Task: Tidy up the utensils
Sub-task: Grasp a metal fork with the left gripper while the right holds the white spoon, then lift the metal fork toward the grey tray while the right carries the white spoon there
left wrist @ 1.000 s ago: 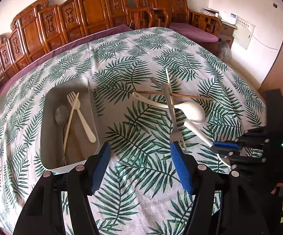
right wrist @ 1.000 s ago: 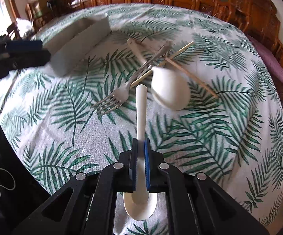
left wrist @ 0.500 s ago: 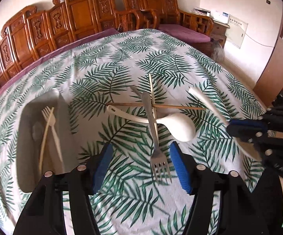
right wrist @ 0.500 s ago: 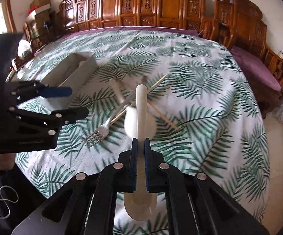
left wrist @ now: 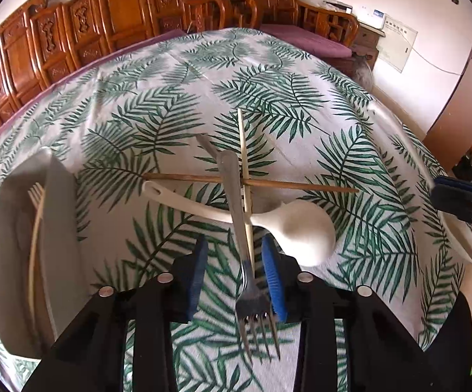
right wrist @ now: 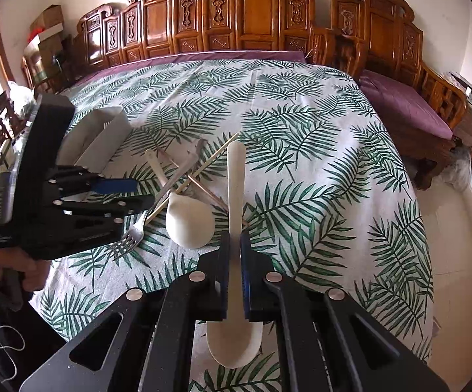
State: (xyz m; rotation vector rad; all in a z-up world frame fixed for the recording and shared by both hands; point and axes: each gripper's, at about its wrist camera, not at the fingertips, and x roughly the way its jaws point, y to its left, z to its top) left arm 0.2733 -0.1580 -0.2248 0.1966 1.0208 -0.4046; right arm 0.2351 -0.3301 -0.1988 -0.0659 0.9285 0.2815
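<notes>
Straddling fork point(left wrist: 242, 228), spoon point(right wrist: 235, 228) clamped

The left gripper point(left wrist: 236, 266) hangs low with fingers parted, while the right gripper point(right wrist: 235, 261) is clamped tight.

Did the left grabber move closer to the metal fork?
Yes. The left gripper has come forward over the tablecloth; the metal fork, once ahead of its fingers, now lies between them.

Between the left jaws' blue pads point(left wrist: 273, 277) lies a silver fork point(left wrist: 245, 261), with a cream spoon point(left wrist: 294, 228) and brown chopstick point(left wrist: 183, 178) just beyond. The desk cloth point(left wrist: 170, 104) is white with green fern leaves. The right jaws grip a white spoon point(right wrist: 235, 196).
</notes>
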